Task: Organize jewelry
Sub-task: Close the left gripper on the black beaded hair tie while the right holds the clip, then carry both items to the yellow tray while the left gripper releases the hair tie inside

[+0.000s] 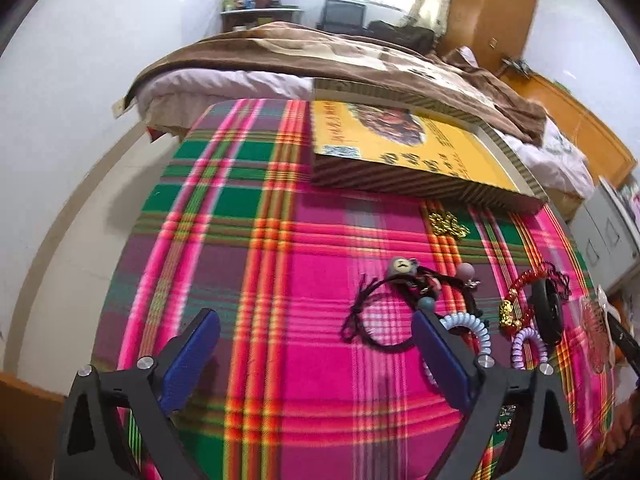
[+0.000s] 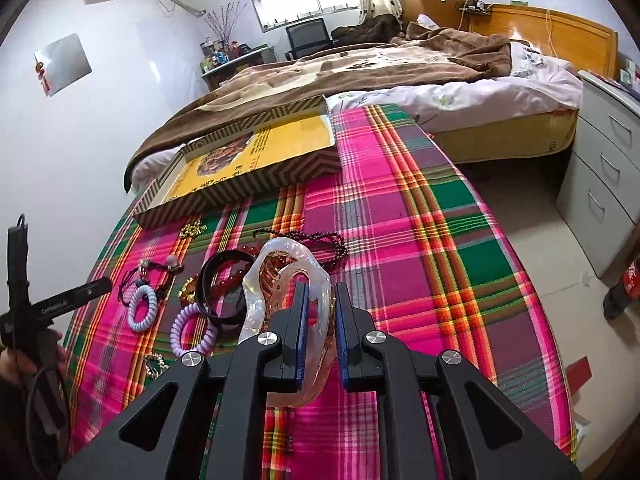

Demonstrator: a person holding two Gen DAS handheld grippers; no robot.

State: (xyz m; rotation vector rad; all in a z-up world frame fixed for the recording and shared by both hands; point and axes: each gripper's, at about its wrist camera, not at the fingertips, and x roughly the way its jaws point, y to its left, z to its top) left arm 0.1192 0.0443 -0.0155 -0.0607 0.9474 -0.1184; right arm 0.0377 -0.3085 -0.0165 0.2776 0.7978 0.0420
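hair claw point(image 2: 276, 280), pearly translucent shell with an amber inner part, sits clamped in your right gripper point(image 2: 320, 320); the blue pads have closed narrow on one side loop of it. it looks raised off the plaid cloth point(image 2: 420, 240), above the near part of the table, though contact underneath is hidden. judgement: rigid plastic, light, glossy and so inclined to slip or pivot between the pads; the hinge and teeth are the weak points. your hold is on one edge only, so expect it to swing. a grip across the thicker body near the hinge would be steadier.

left gripper point(image 1: 316, 344) stands wide and holds nothing, over bare cloth toward the near left part of the table.

remaining pieces lie in a cluster near the middle of the cloth, to the left of the claw in the right wrist view: black bangle point(image 2: 224, 288), stiff, best taken across its band; red bead bracelet point(image 2: 230, 278) lying partly inside it, likely to roll; two lilac coil ties point(image 2: 142, 308), soft and springy, easy to pinch; black cord ties with beads point(image 2: 156, 270), limp; dark bead strand point(image 2: 320, 240) beyond the claw; gold piece point(image 2: 192, 229) just before the box.

yellow box point(image 2: 256, 152) lies along the far edge of the table, its top facing up; judged to be the destination.
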